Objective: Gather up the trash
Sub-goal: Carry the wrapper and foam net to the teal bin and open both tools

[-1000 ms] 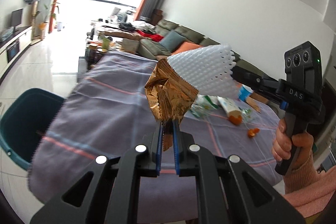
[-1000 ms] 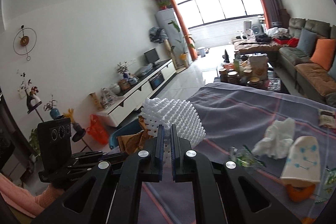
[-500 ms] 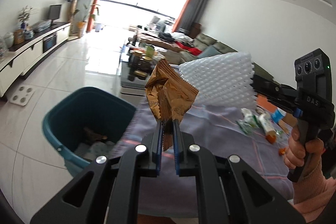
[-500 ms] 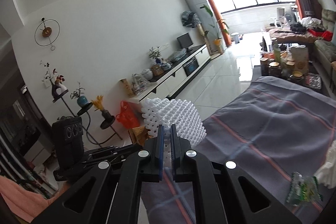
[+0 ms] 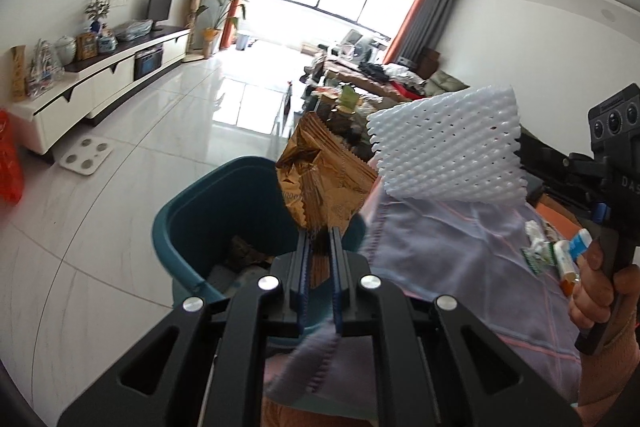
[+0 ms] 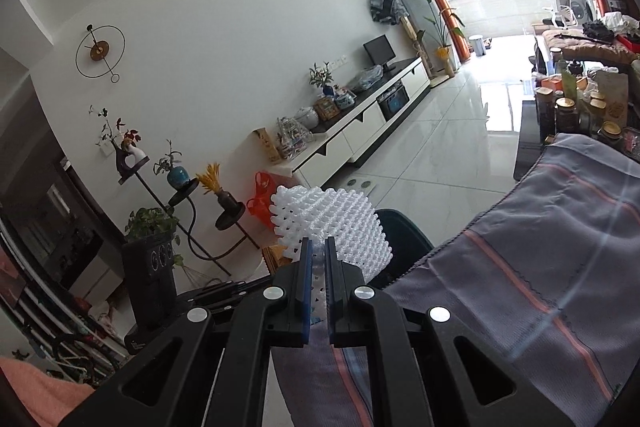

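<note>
My left gripper (image 5: 319, 239) is shut on a crumpled gold snack wrapper (image 5: 324, 179), held over the right rim of a teal trash bin (image 5: 192, 215) that has some trash inside. My right gripper (image 6: 316, 247) is shut on a white foam fruit net (image 6: 332, 227), which also shows in the left wrist view (image 5: 444, 155) just right of the wrapper, above the table edge. In the right wrist view the bin (image 6: 400, 231) shows behind the net and the left gripper's body (image 6: 152, 267) is at lower left.
A table with a grey-purple striped cloth (image 5: 460, 247) stands right of the bin; several more pieces of trash (image 5: 556, 255) lie on it. A white scale (image 5: 86, 155) lies on the tiled floor. A red bag (image 6: 262, 203), plant stands and a TV cabinet (image 6: 360, 131) line the left wall.
Both grippers have swung left from over the table toward the bin, carrying the wrapper and the foam net. The bin now sits directly below the wrapper.
</note>
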`<act>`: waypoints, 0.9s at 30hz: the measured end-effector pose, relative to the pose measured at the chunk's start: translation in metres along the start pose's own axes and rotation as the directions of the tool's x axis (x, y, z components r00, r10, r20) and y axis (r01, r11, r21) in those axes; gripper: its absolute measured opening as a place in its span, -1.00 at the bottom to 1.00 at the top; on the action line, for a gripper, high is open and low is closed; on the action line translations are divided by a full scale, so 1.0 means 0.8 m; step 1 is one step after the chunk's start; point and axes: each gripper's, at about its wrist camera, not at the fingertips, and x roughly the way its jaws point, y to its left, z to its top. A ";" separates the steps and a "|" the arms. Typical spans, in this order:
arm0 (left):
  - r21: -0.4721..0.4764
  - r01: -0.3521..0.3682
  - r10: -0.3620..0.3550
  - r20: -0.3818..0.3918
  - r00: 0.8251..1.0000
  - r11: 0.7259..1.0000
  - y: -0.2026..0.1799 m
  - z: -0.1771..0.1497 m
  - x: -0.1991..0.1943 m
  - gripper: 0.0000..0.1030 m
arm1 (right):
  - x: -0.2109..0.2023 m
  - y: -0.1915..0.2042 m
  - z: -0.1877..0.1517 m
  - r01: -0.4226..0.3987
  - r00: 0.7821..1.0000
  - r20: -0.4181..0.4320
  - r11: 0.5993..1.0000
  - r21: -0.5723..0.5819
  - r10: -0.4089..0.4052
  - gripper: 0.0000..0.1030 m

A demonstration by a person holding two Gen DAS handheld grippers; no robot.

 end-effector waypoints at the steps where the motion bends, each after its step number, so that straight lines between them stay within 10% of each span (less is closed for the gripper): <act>1: -0.006 -0.008 0.008 -0.005 1.000 1.000 0.004 0.000 0.003 -0.80 | 0.006 0.000 0.002 -0.005 1.000 -0.010 1.000 0.004 0.005 -0.88; 27: -0.104 -0.116 0.102 -0.136 0.985 0.988 0.058 -0.007 0.084 -0.75 | 0.155 -0.029 -0.005 0.148 0.955 -0.265 0.988 0.042 -0.131 -0.79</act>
